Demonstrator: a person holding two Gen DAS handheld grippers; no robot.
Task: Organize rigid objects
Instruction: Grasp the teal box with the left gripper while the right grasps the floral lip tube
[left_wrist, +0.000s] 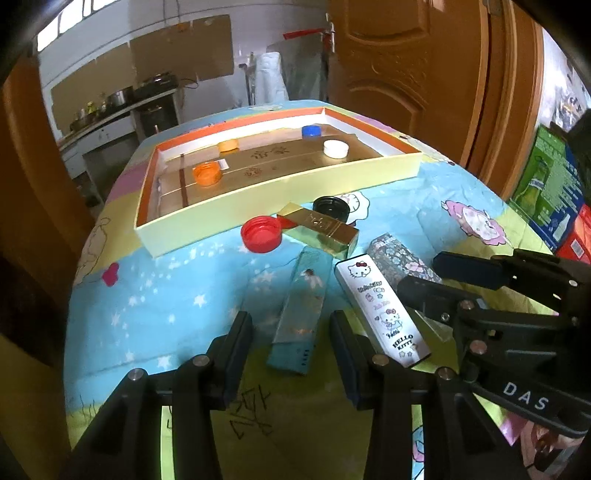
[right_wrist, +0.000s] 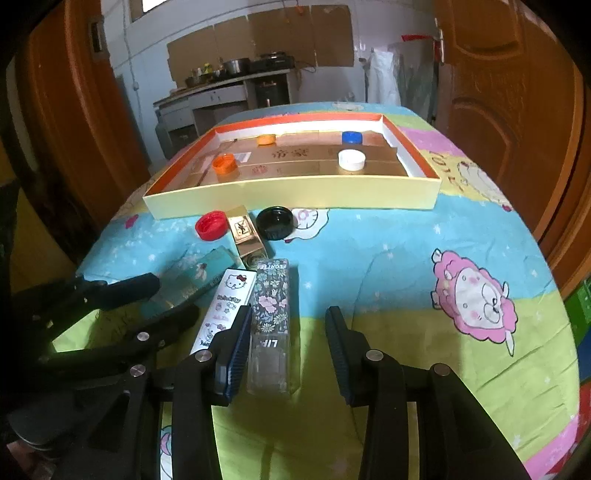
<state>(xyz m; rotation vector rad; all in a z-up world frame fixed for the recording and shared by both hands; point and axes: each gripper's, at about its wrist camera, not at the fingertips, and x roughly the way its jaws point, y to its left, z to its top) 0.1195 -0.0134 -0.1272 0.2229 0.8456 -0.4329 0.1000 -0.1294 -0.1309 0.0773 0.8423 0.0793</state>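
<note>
Floral-printed dark box (right_wrist: 271, 295) marked LIP lies on the counter (right_wrist: 388, 266), just beside the Hello Kitty box (right_wrist: 225, 306). Right tongs (right_wrist: 288, 347) spread around it; left tongs (left_wrist: 291, 347) spread over the teal box (left_wrist: 301, 306).

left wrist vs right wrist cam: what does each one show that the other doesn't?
Left wrist only: green carton at the right edge and black scribble on the cloth. Right wrist only: pink sheep print and the floral box's clear lower end. Both: tray with four caps, red cap, black cap, gold box, teal box, Hello Kitty box.
</note>
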